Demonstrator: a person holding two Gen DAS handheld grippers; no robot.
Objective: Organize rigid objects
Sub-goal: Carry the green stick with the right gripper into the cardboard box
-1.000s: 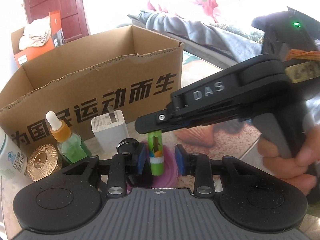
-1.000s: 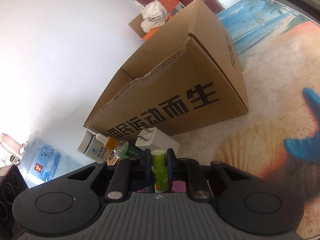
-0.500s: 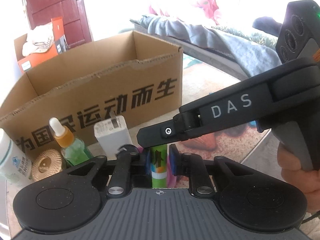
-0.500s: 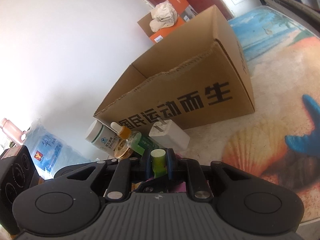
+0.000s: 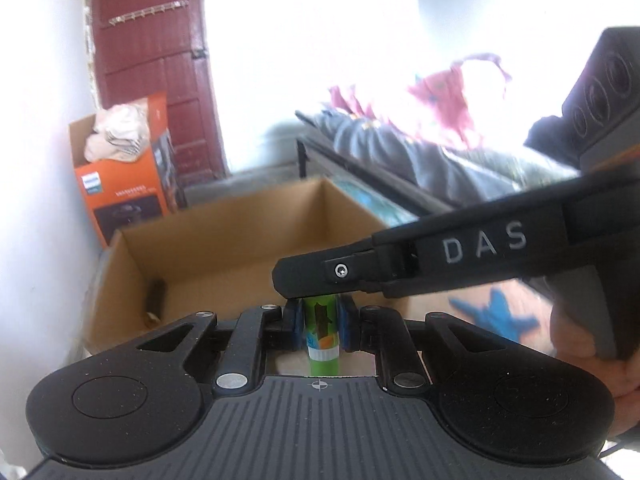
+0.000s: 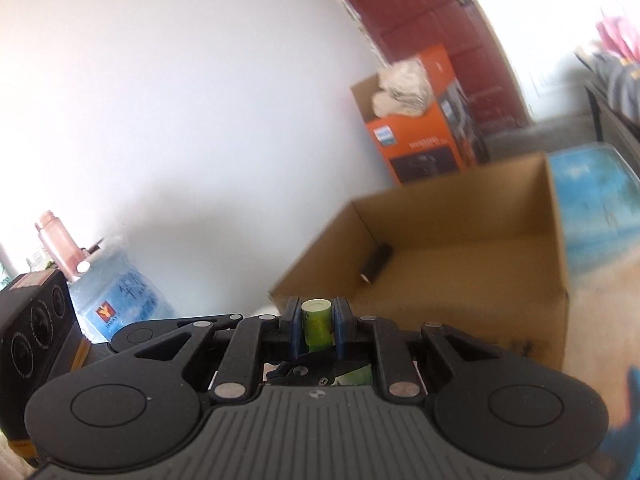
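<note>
- Both grippers have risen together since the earlier frames: the carton's printed front wall filled the views then, and now both cameras look down over its rim into the open cardboard box (image 5: 224,240), while the bottles and white charger that stood in front of it have dropped out of sight.
- Left gripper (image 5: 320,322) has just been closing and now pinches the green tube (image 5: 320,320) between its blue pads, low on the tube, near its white band.
- Right gripper (image 6: 316,326) is clamped on the same tube's upper end (its pale flat top shows between the pads), reaching in from the right in the left wrist view, its black finger marked "DAS".
- So the tube is held upright in the air by both, in front of the box's near wall.
- Inside the box lies one small dark cylinder (image 6: 376,264) by the left wall.
- Behind it stands an orange carton (image 5: 128,184) before a red door (image 5: 152,60).
</note>
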